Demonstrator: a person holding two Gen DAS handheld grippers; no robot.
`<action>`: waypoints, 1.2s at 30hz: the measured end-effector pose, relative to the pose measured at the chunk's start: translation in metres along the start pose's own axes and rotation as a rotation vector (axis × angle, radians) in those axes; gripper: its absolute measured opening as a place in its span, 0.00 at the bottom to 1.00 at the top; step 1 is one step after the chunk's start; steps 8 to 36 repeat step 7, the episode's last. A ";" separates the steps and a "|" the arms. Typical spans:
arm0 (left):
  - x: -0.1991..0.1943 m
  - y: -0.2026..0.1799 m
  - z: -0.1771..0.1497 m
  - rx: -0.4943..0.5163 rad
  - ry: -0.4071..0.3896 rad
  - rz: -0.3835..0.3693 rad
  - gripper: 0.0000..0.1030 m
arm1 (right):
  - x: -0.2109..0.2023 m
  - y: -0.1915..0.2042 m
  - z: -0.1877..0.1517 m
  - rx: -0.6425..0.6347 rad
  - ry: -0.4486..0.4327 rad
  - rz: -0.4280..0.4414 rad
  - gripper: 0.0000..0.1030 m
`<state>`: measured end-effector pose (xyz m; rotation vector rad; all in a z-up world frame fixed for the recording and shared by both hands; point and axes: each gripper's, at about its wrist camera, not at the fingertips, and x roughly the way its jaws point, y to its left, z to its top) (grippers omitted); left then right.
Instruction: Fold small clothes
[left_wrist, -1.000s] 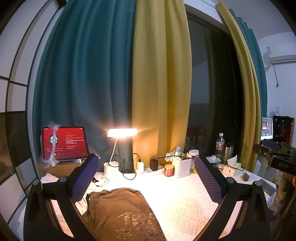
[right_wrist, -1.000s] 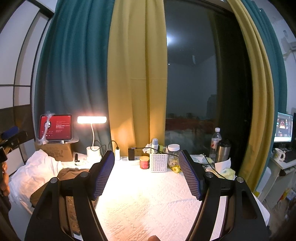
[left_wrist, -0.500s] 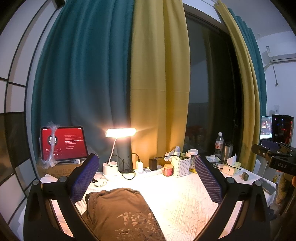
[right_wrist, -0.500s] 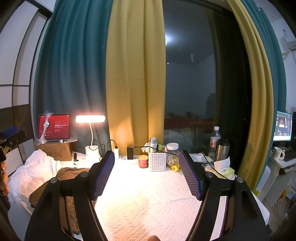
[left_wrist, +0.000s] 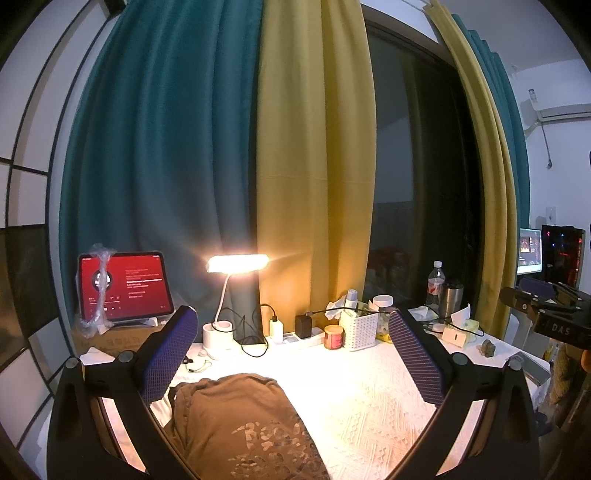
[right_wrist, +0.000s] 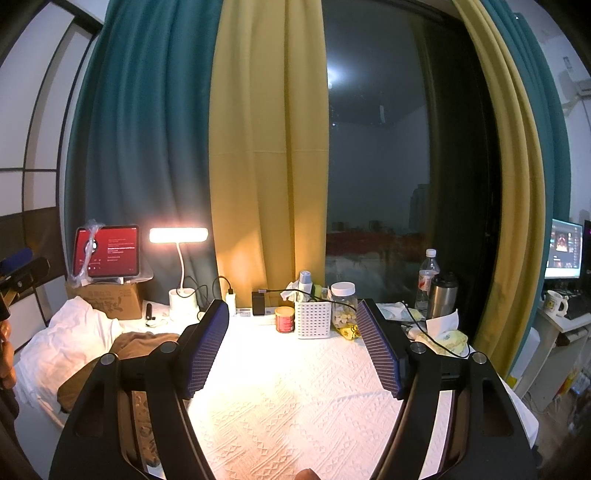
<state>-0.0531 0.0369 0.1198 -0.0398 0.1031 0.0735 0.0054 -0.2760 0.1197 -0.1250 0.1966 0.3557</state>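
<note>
Above the worktop (right_wrist: 295, 413), both hand-held grippers, left (left_wrist: 291, 354) and right (right_wrist: 291, 350), hover with jaws spread wide, holding nothing. Brown garment (left_wrist: 240, 424) lies crumpled on the white cloth beneath the left one, near the lamp (left_wrist: 236, 264).

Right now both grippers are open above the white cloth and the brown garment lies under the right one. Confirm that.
Not quite. Both the left gripper and right gripper are open over the white cloth, but the brown garment lies under the left one, as the left wrist view shows.
</note>
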 end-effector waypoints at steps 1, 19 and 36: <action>0.001 0.000 0.000 0.003 0.001 -0.002 0.99 | 0.000 0.000 0.000 0.000 0.001 0.001 0.73; 0.004 0.001 -0.002 0.013 0.009 -0.022 0.99 | 0.000 -0.001 0.001 0.000 0.002 0.001 0.73; 0.004 0.001 -0.002 0.013 0.009 -0.022 0.99 | 0.000 -0.001 0.001 0.000 0.002 0.001 0.73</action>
